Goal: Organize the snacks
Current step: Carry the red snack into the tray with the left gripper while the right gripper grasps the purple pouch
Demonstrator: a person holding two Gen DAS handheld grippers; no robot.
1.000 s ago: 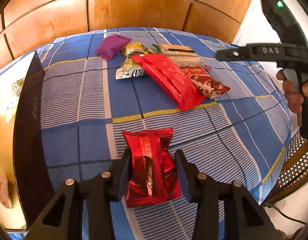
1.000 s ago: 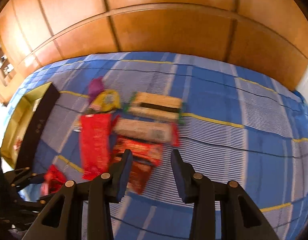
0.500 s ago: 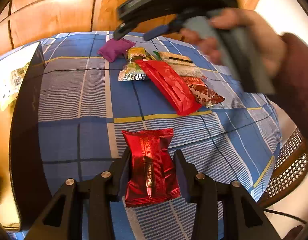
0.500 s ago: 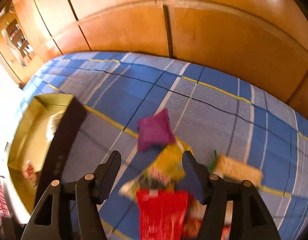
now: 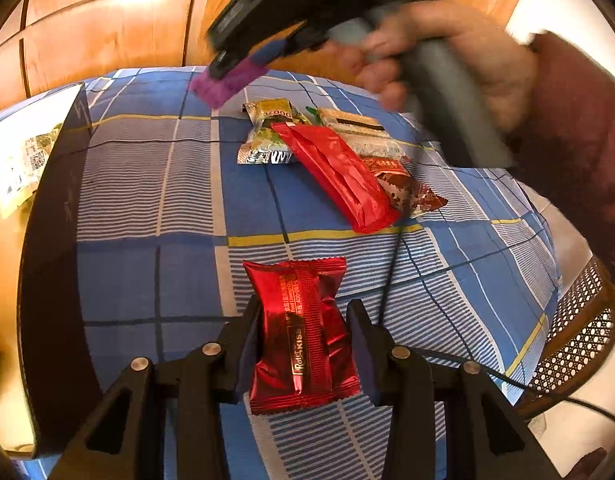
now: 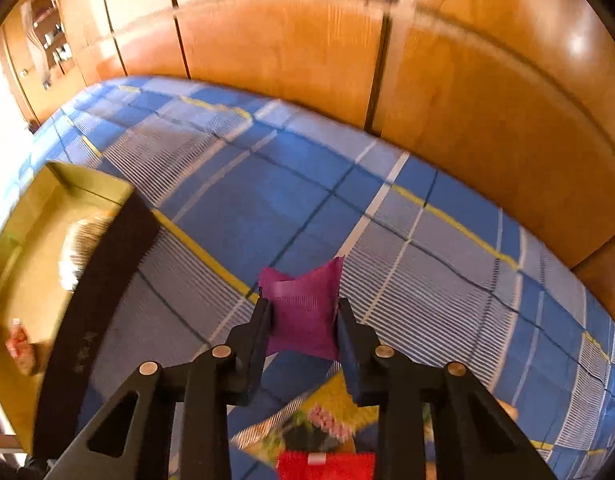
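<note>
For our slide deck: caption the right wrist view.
Right gripper closing on a purple snack packet above the blue checked cloth, gold box nearby.

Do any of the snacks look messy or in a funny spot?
Yes. On the blue checked cloth, the leftover snacks lie in a crooked heap: the long red packet slants across the yellow-green packet and the brown one. Nothing looks torn or spilled.

Snack packets point(image 5: 335, 172) on checked cloth point(image 5: 147, 200)
</note>
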